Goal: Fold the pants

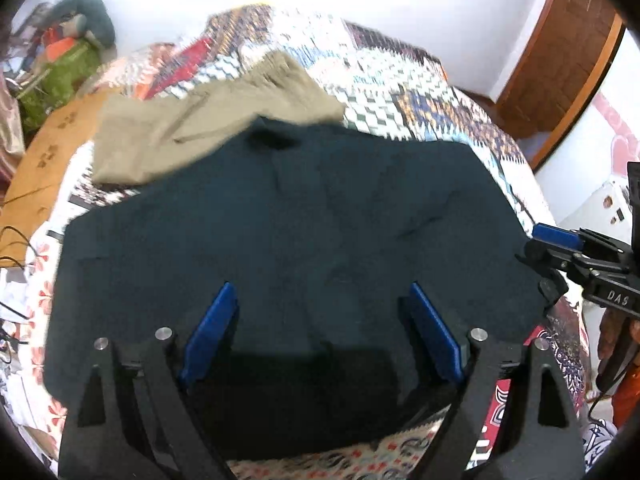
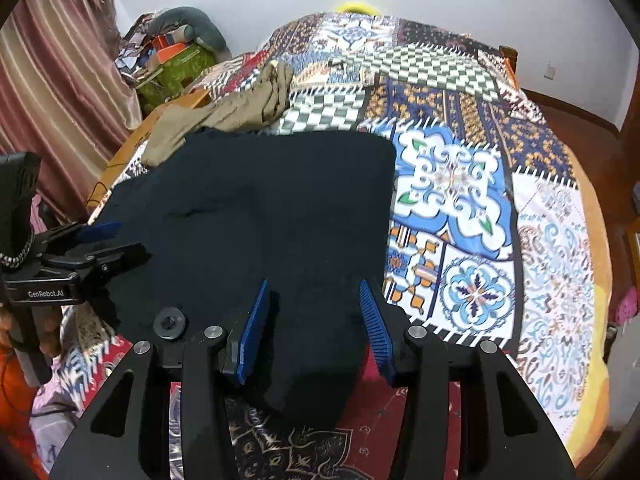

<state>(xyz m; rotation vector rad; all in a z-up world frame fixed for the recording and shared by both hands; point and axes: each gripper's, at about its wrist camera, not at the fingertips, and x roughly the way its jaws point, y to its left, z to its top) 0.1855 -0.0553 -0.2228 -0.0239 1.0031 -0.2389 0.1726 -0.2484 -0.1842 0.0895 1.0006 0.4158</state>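
Note:
Dark navy pants (image 1: 288, 232) lie folded flat on the patterned bedspread (image 1: 400, 80); they also show in the right wrist view (image 2: 272, 208). My left gripper (image 1: 320, 312) is open and empty, its blue pads just above the pants' near edge. It also shows at the left of the right wrist view (image 2: 108, 240). My right gripper (image 2: 314, 308) is open and empty over the pants' near right part. It shows at the right edge of the left wrist view (image 1: 548, 256), next to the pants' right side.
Khaki pants (image 1: 192, 120) lie behind the dark pants, also in the right wrist view (image 2: 224, 116). A wooden board (image 1: 48, 160) sits at the bed's left edge. A pile of bags (image 2: 176, 60) stands by the curtain (image 2: 52, 80). A wooden door (image 1: 560, 48) is at the right.

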